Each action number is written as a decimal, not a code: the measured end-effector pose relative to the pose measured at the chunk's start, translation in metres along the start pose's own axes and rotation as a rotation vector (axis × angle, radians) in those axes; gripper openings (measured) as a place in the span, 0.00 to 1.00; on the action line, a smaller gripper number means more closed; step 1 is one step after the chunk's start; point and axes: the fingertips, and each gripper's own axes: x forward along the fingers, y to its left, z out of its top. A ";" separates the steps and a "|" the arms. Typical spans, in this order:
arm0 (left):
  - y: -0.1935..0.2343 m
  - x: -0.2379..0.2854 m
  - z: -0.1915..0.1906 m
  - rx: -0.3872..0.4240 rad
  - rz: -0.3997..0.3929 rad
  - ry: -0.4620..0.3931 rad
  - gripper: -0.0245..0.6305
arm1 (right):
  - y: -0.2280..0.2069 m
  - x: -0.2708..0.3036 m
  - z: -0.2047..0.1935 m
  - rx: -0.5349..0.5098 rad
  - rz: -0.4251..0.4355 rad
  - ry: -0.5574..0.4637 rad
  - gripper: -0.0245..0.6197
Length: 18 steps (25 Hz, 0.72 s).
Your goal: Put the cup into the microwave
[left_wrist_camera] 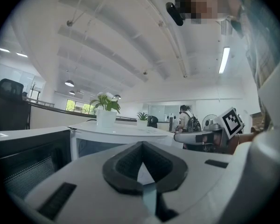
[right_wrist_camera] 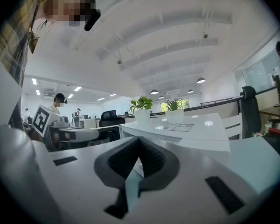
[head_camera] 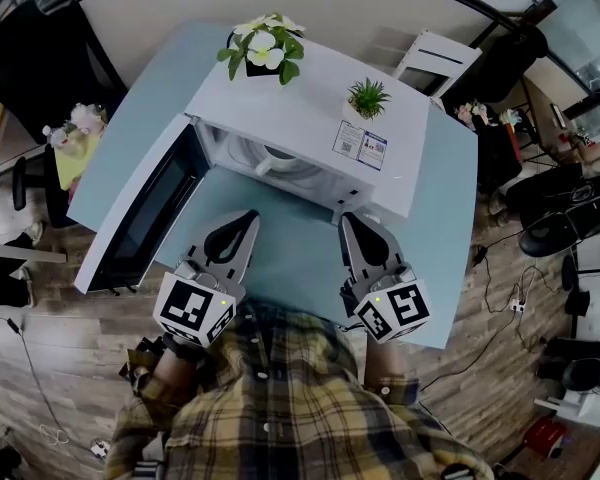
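A white microwave stands on a light blue table, and its door is swung open to the left. Inside the cavity a white cup rests on the turntable. My left gripper and right gripper hover side by side above the table just in front of the opening, both pointing at it. Both are shut with nothing between their pads. In the left gripper view the closed jaws point past the microwave. In the right gripper view the closed jaws do the same.
A pot of white flowers and a small green plant sit on top of the microwave. A white chair stands behind the table and a black office chair at the far left. Cables lie on the floor at right.
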 end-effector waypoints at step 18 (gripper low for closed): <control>0.007 0.000 0.000 0.001 0.020 0.002 0.03 | 0.003 0.000 0.000 0.001 0.012 -0.004 0.04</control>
